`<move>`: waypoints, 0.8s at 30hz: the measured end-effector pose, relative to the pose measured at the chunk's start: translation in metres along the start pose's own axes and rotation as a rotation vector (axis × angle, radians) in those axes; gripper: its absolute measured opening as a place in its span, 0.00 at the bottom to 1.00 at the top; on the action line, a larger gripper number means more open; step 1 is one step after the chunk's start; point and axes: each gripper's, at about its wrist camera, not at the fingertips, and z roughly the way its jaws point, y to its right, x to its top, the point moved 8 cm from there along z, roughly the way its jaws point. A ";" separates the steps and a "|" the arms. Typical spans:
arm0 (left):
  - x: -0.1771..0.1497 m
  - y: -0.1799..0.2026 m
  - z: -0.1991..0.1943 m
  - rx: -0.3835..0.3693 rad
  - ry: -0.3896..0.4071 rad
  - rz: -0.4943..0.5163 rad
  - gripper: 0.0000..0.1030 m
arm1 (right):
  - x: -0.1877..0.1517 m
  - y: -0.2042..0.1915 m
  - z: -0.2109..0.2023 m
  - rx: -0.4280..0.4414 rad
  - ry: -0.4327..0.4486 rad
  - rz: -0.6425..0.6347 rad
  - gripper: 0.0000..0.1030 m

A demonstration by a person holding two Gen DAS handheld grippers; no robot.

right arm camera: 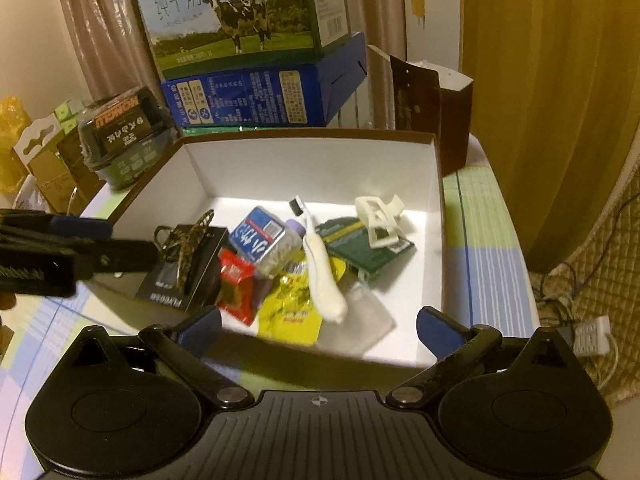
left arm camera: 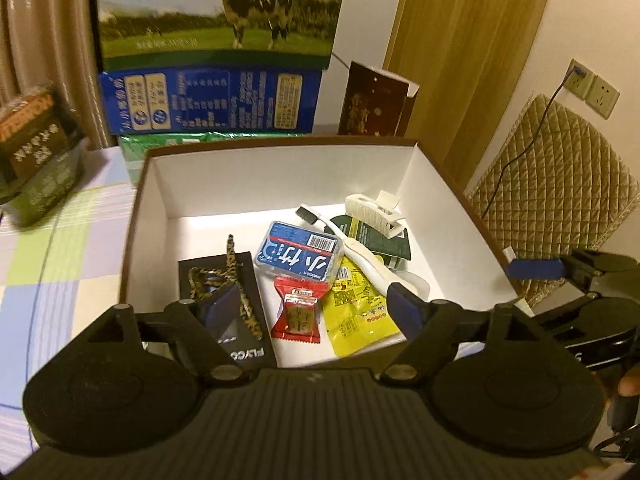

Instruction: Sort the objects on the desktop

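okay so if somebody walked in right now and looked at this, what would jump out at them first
Probably the open white-lined box in the middle of the table, with a heap of small things in its near half: a red candy, a yellow packet, a white toothbrush and a white hair clip. Behind it towers a milk carton with a cow on it.

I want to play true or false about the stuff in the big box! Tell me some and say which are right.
1. The white plastic hair claw lies inside the white-lined cardboard box. True.
2. The left gripper holds the red candy wrapper. False: its jaws are open and empty.
3. The white toothbrush lies partly on the yellow snack pouch. True.
4. The cow-picture milk carton is in the box. False: it is stacked behind it.
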 end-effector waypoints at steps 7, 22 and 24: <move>-0.013 0.008 -0.041 0.039 0.053 0.008 0.83 | -0.018 -0.011 -0.028 0.008 0.013 -0.011 0.98; -0.041 0.027 -0.108 0.132 0.127 0.019 0.97 | -0.048 -0.031 -0.076 0.014 0.039 -0.055 0.98; -0.045 0.028 -0.114 0.139 0.134 0.010 0.97 | -0.054 -0.033 -0.082 0.010 0.045 -0.060 0.98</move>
